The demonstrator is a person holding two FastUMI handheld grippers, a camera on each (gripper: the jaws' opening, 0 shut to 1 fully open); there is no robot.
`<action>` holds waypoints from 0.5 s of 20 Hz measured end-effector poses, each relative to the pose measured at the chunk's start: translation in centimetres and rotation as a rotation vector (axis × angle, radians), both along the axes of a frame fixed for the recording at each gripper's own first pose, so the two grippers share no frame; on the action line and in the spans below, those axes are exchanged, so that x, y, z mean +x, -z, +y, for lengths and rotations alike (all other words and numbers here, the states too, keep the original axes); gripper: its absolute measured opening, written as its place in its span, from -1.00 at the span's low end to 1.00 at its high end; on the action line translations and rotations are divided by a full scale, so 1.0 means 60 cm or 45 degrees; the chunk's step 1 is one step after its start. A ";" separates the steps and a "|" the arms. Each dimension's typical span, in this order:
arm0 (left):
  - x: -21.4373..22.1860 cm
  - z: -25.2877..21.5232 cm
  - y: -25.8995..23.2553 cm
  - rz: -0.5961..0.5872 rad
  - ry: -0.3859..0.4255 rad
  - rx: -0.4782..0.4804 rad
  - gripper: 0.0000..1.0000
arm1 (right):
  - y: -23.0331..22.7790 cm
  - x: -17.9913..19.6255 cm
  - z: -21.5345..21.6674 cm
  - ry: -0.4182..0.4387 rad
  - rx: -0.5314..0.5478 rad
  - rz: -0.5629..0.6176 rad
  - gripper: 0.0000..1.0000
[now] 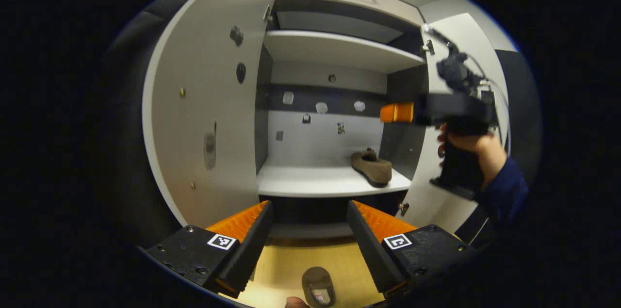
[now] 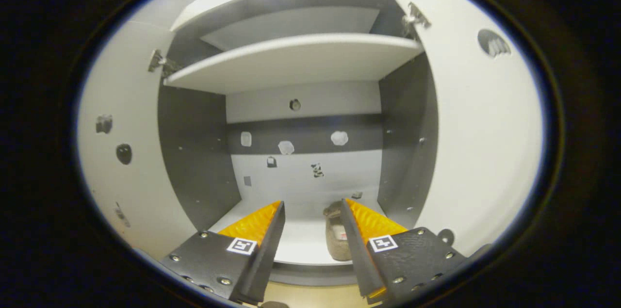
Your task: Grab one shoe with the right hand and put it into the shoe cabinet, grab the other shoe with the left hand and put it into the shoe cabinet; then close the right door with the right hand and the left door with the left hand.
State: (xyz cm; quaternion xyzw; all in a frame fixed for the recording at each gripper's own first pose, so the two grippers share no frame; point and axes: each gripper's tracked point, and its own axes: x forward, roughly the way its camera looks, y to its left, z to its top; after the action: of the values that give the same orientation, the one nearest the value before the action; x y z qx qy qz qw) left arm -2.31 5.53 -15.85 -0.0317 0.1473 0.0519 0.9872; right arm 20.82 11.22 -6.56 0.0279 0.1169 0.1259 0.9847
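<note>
Resting inside the shoe cabinet is one shoe; both tools, left and right, gape released.

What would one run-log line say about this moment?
shoe in cabinet: on lower shelf | shoe on floor: not grabbed | left gripper: open | right gripper: open | doors: open

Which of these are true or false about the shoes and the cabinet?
1. One shoe sits on the cabinet's lower shelf. True.
2. The second shoe is on the top shelf. False: it lies on the floor, below the left hand-held gripper.
3. Both cabinet doors are shut. False: the left door and right door stand open.
4. The right hand-held gripper is open and holds nothing. True.
</note>
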 end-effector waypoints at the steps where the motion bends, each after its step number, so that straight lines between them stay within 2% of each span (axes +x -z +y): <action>1: -0.004 -0.003 0.036 0.059 0.009 -0.013 0.91 | -0.019 -0.017 -0.008 0.005 -0.003 -0.029 0.39; 3: -0.018 -0.007 0.115 0.184 0.031 -0.023 0.94 | -0.049 -0.048 -0.019 0.012 -0.006 -0.068 0.39; 4: -0.026 -0.009 0.152 0.248 0.047 -0.024 0.95 | -0.063 -0.063 -0.024 0.014 0.000 -0.083 0.32; 5: -0.035 -0.011 0.189 0.316 0.063 -0.026 0.95 | -0.075 -0.075 -0.032 0.022 0.004 -0.097 0.39; 7: -0.053 -0.014 0.253 0.419 0.080 -0.042 0.96 | -0.092 -0.094 -0.048 0.047 0.002 -0.119 0.32; 8: -0.064 -0.015 0.282 0.469 0.089 -0.051 0.95 | -0.098 -0.105 -0.055 0.054 0.001 -0.124 0.39; 10: -0.079 -0.010 0.325 0.537 0.106 -0.054 0.96 | -0.110 -0.121 -0.068 0.069 -0.001 -0.132 0.39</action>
State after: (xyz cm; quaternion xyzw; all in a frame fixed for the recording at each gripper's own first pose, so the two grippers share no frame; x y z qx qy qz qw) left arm -7.02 4.94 -35.37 -0.0348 0.3529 0.0133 0.9349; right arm 13.56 7.14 0.03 0.0241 0.0648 0.1005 0.9925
